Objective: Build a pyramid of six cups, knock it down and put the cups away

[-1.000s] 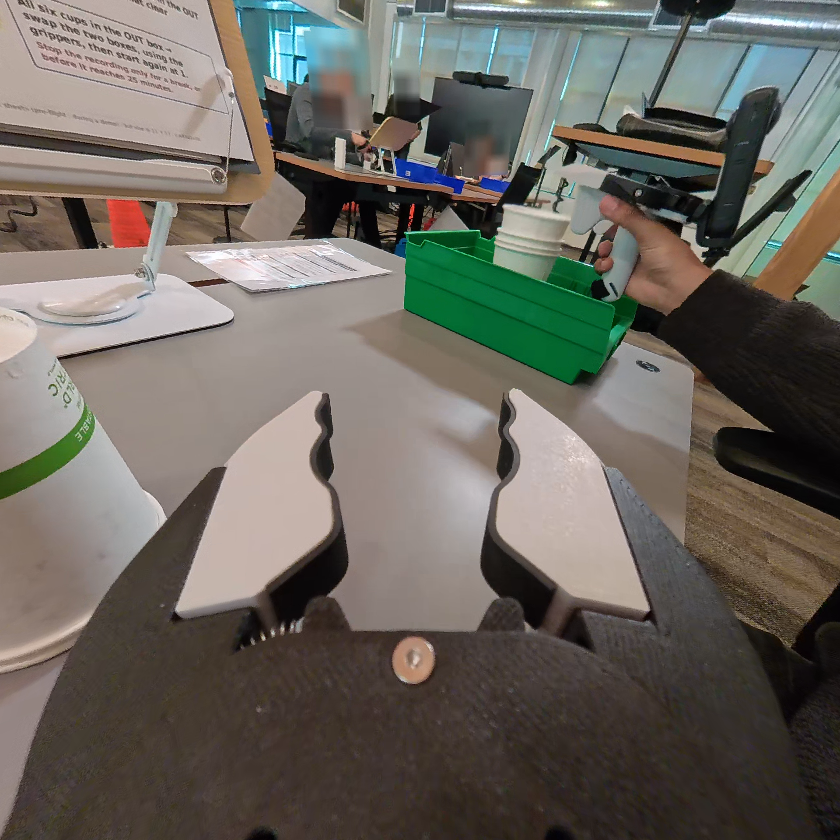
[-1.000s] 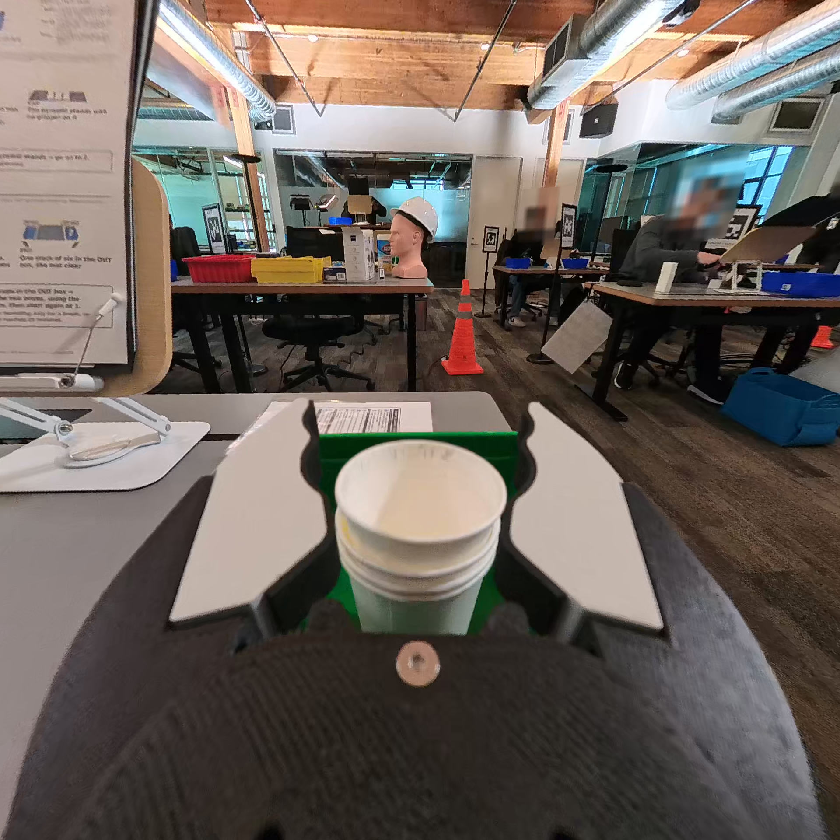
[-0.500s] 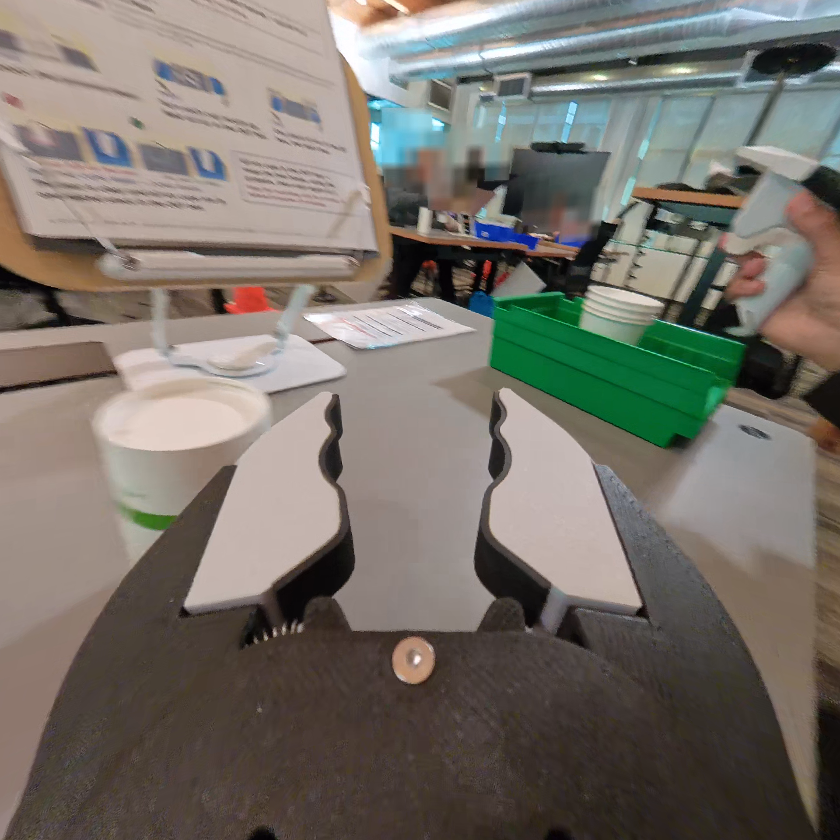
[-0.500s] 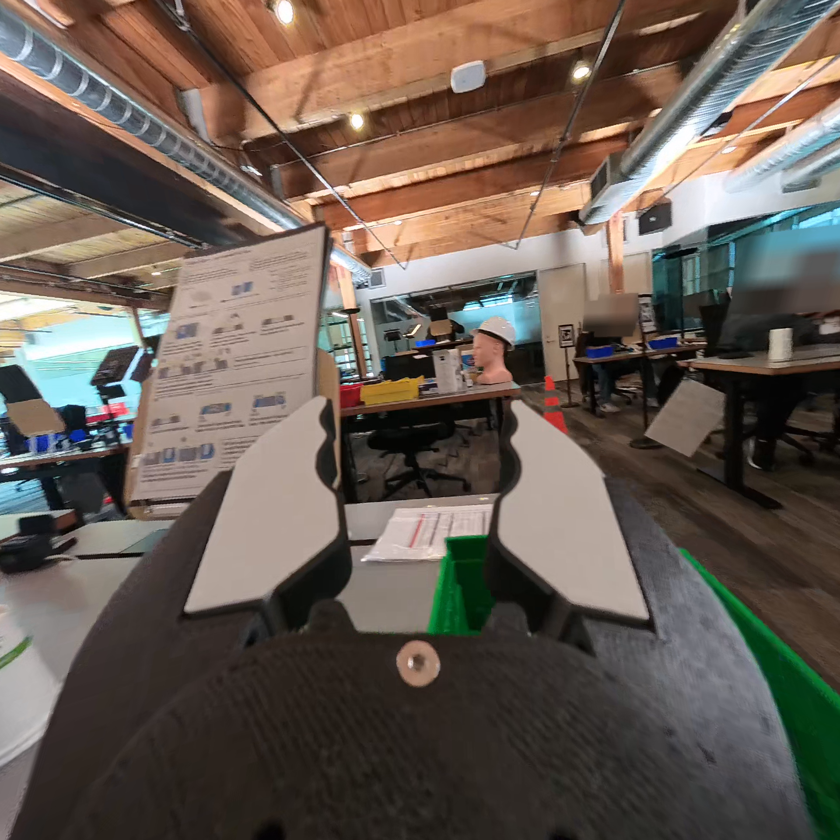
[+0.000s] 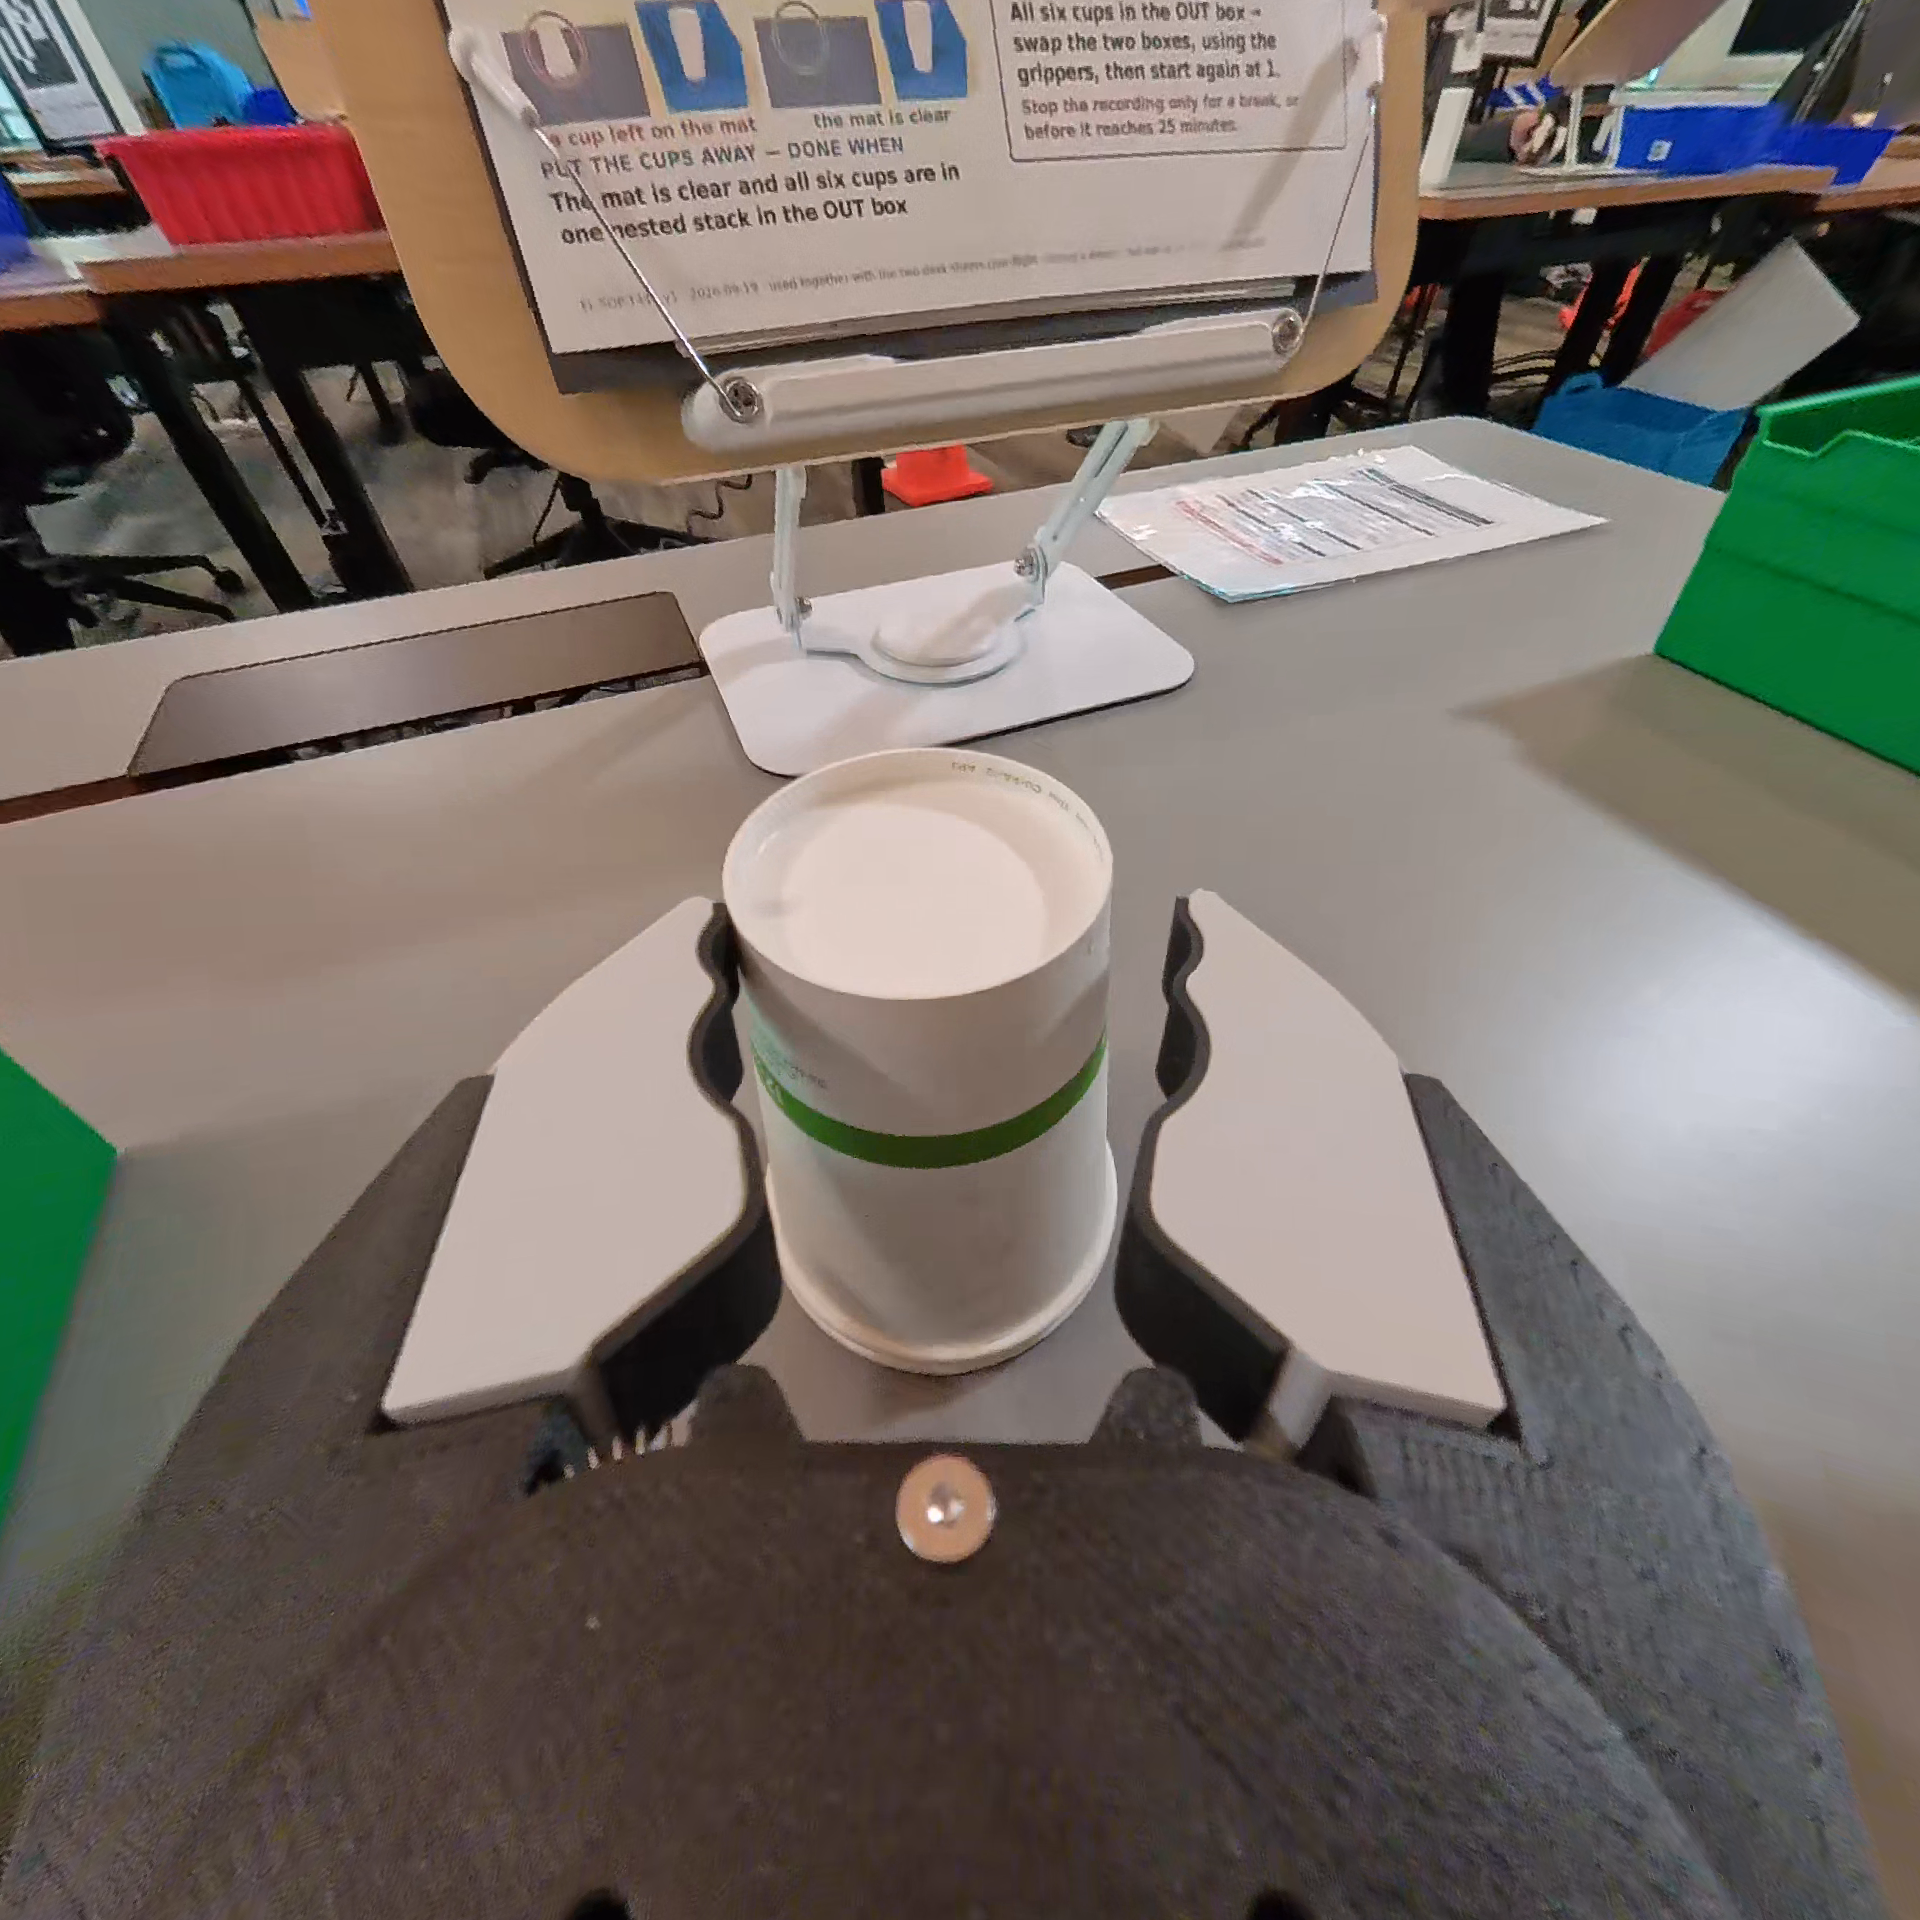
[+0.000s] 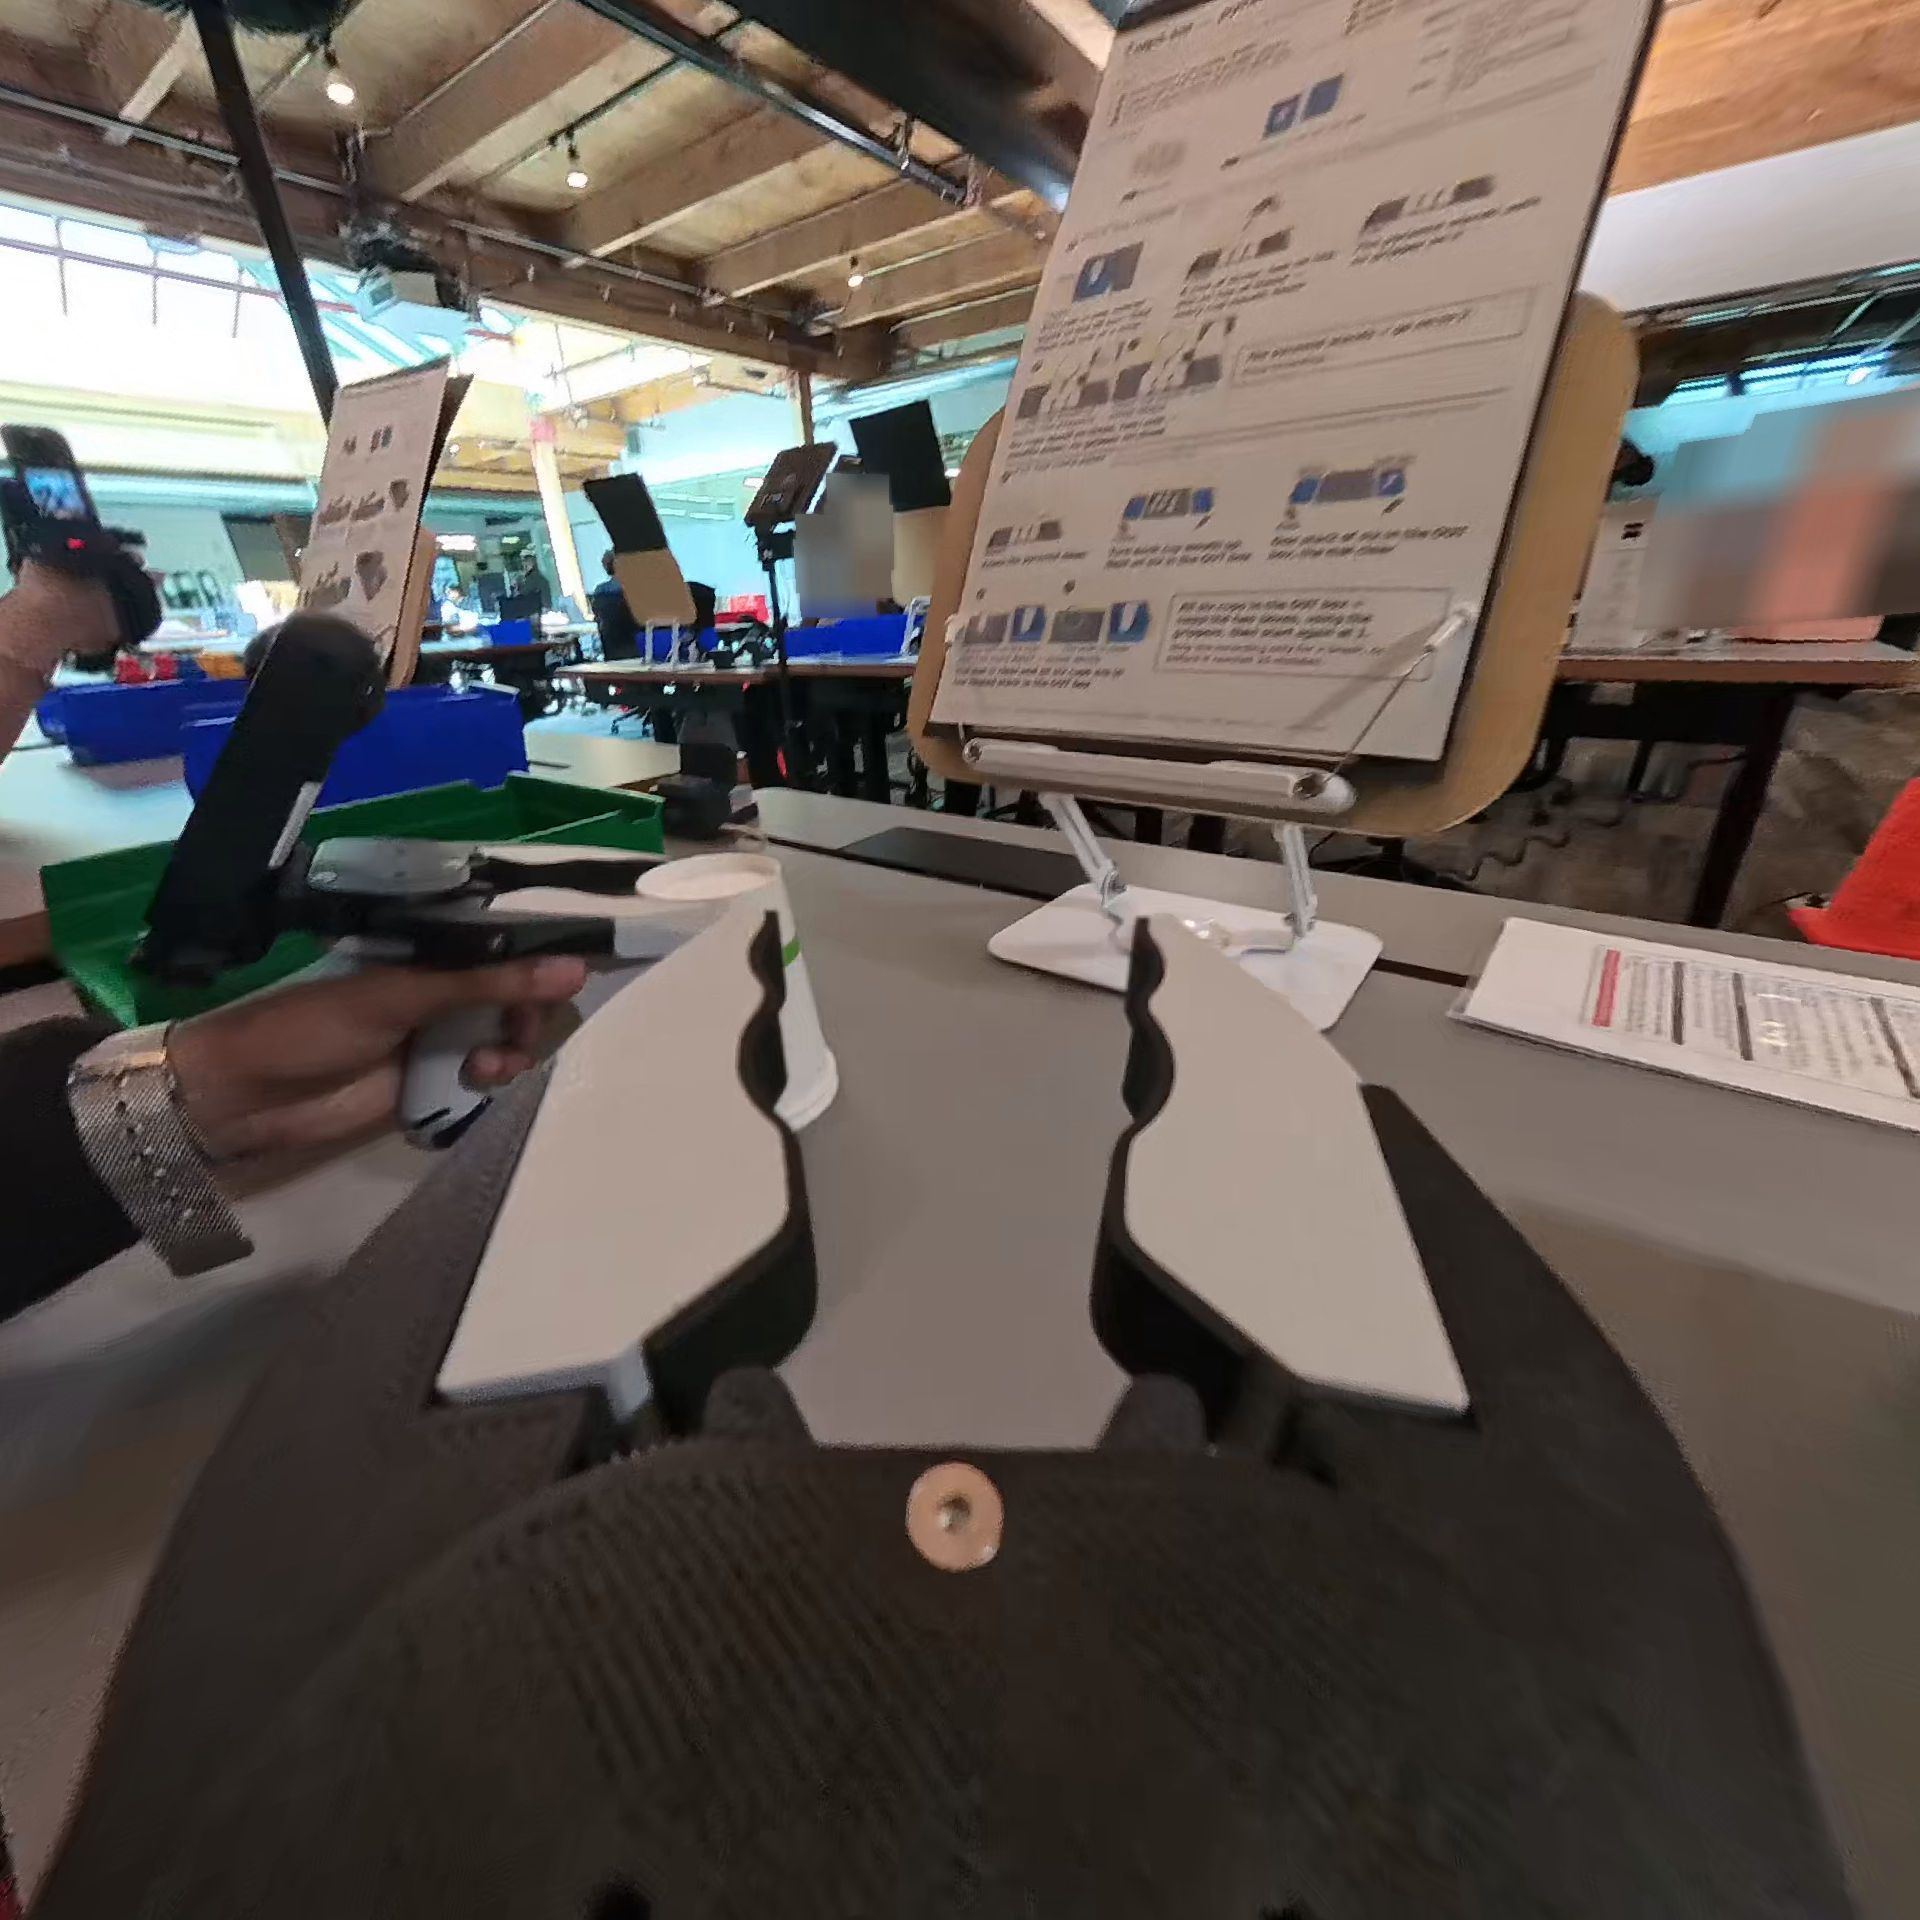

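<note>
A white paper cup with a green band (image 5: 925, 1091) stands upside down on the grey table (image 5: 1507, 987). My left gripper (image 5: 945, 909) is open around it. The left finger (image 5: 613, 1143) is against the cup's side and the right finger (image 5: 1299, 1143) stands a little apart. My right gripper (image 6: 954, 935) is open and empty, low over the table. In the right wrist view the cup (image 6: 717, 881) shows at the left, with the left gripper (image 6: 649, 902) held by a hand around it.
A document stand holding a printed sheet stands just behind the cup (image 5: 935, 644) (image 6: 1195, 951). One green bin is at the right (image 5: 1808, 582), another at the left edge (image 5: 42, 1226) (image 6: 468, 821). A laminated sheet lies at the back right (image 5: 1340, 514) (image 6: 1714, 1018).
My left gripper swung left from the green bin and closed in on the upside-down cup, now between its fingers. My right gripper left the cup stack in the bin and turned left.
</note>
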